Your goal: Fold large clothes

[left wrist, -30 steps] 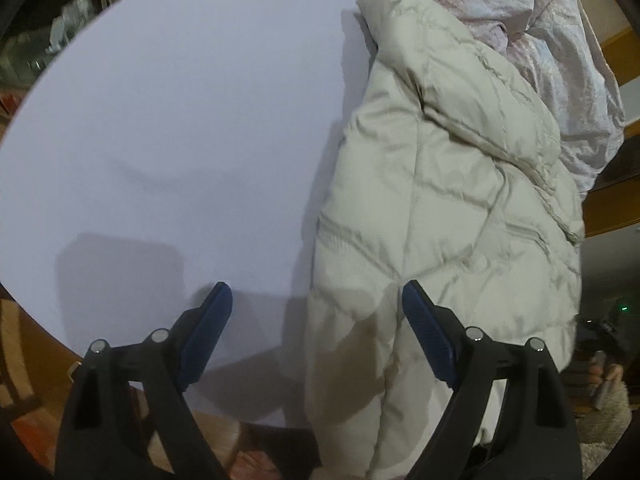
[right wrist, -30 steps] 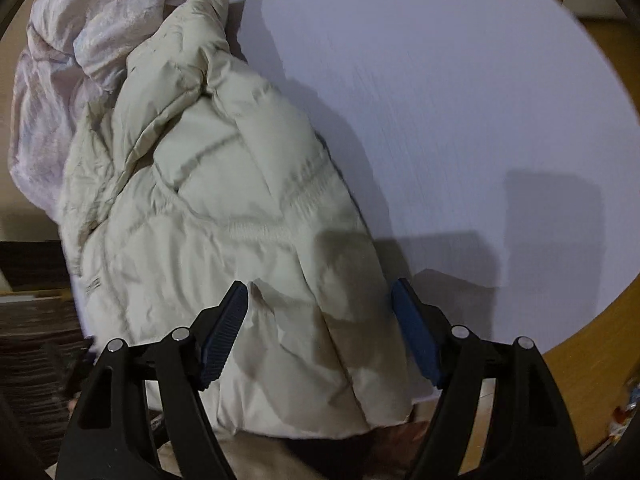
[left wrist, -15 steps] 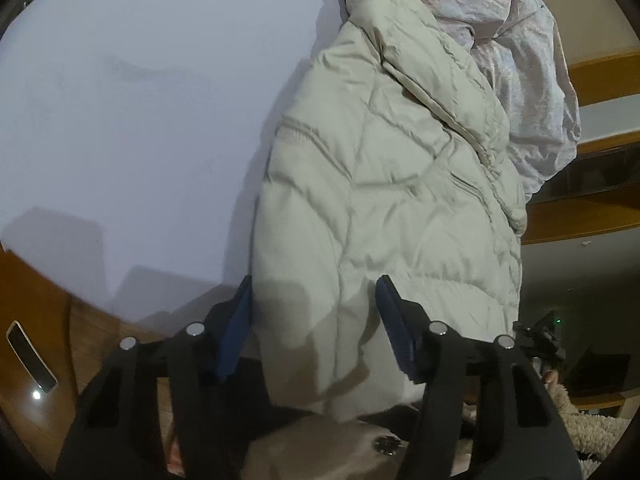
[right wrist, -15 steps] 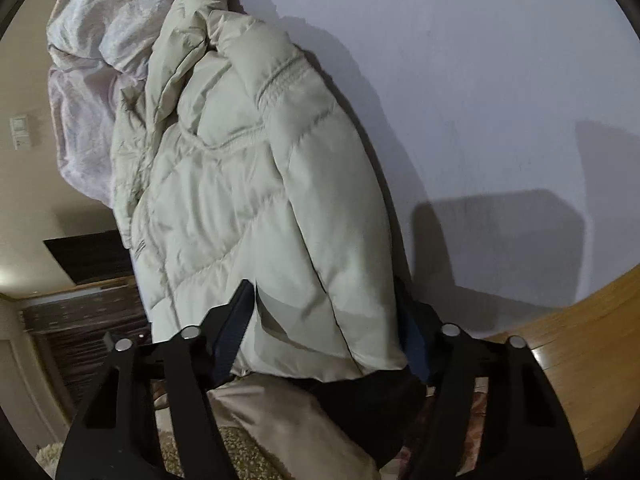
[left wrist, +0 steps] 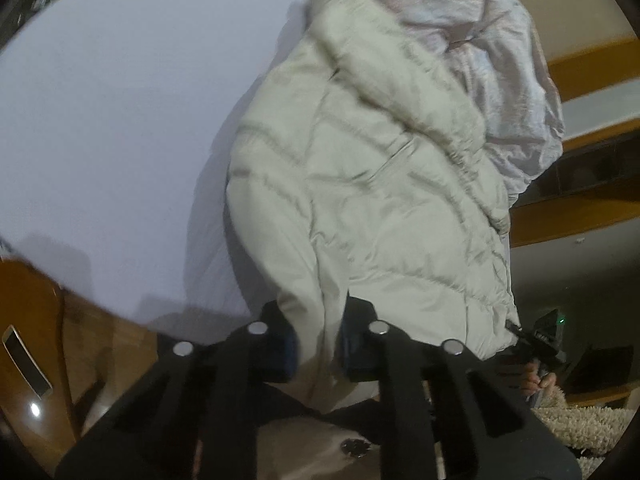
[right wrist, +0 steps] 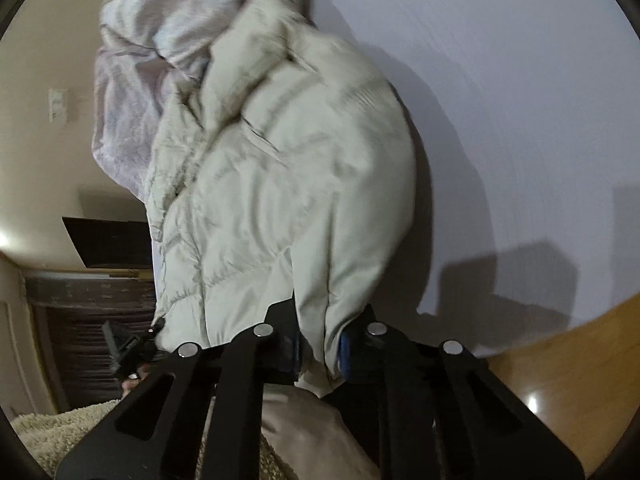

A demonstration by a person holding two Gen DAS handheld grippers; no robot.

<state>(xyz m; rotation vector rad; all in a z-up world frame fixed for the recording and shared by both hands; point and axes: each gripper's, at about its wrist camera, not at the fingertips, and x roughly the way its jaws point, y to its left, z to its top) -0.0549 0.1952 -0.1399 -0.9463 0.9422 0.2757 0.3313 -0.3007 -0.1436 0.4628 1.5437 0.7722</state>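
Now both sets of jaws have just been closing, and the left gripper (left wrist: pixel 318 344) and right gripper (right wrist: pixel 320 350) each pinch the near hem of the cream puffer jacket (left wrist: pixel 372 184), seemingly lifted slightly off the white table (left wrist: pixel 120 120).

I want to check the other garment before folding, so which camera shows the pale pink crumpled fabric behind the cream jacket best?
The left wrist view: the pink fabric spreads across the upper right, creases fairly sharp, above the cream jacket. The right wrist view shows only a blurred bunch of it at upper left, partly behind the jacket.
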